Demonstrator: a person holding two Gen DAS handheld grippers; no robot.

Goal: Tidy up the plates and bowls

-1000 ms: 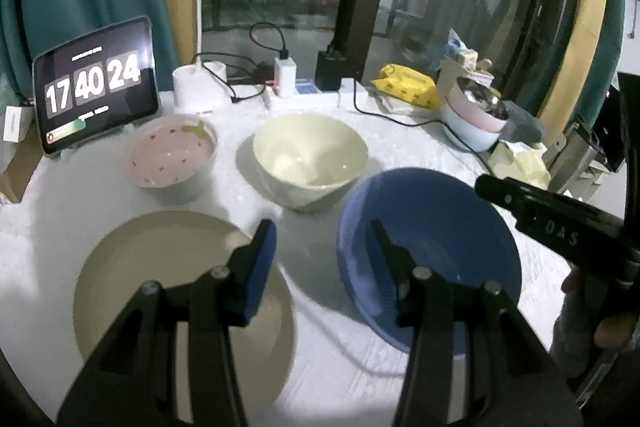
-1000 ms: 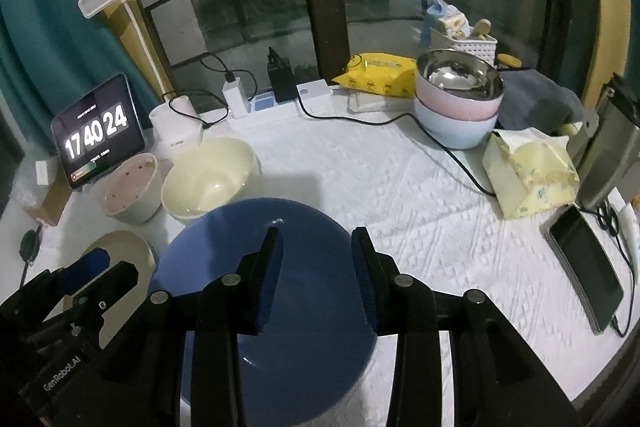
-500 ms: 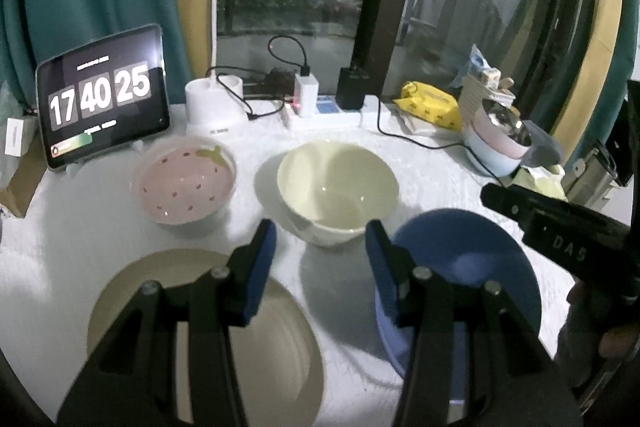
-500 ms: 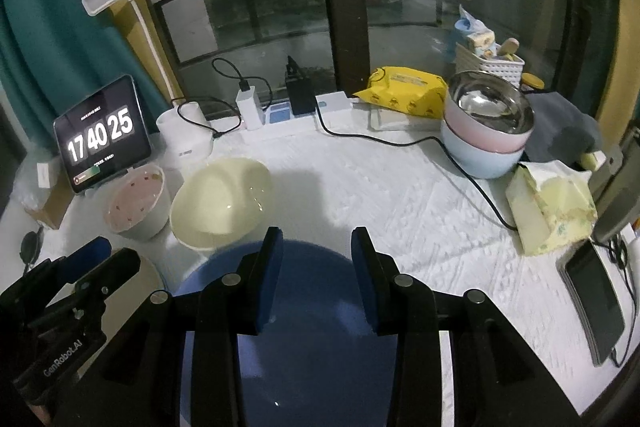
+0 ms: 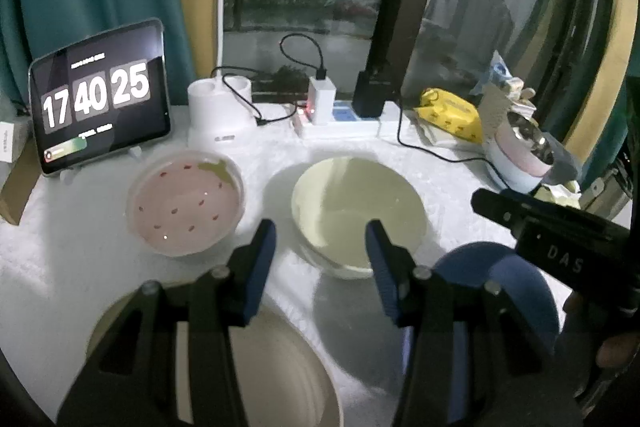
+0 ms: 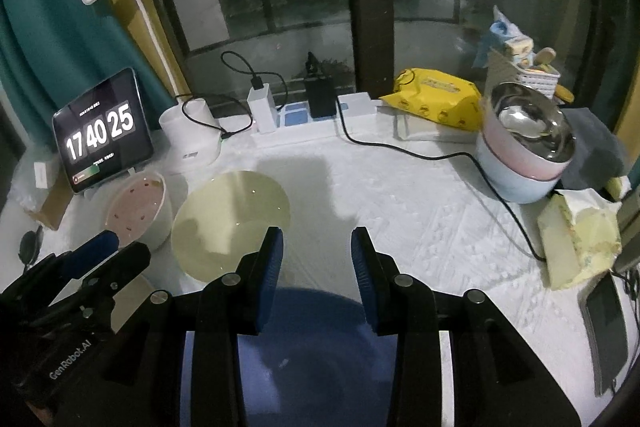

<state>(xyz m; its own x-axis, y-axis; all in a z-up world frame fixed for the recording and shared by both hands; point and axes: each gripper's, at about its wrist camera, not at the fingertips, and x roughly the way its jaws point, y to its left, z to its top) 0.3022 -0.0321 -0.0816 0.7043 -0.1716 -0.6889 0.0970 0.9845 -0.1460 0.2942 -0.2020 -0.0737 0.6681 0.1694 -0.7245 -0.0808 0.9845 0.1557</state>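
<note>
Both the left gripper (image 5: 320,263) and the right gripper (image 6: 316,267) have their jaws apart and hold nothing. The yellow bowl (image 5: 358,213) sits mid-table, the pink bowl (image 5: 185,207) toward the left edge, the blue plate (image 6: 288,351) and tan plate (image 5: 264,367) by the near edge. A clumsy grab could tip or chip a bowl.

Left tongs (image 5: 320,259) gape empty above the cream bowl (image 5: 358,213).
</note>
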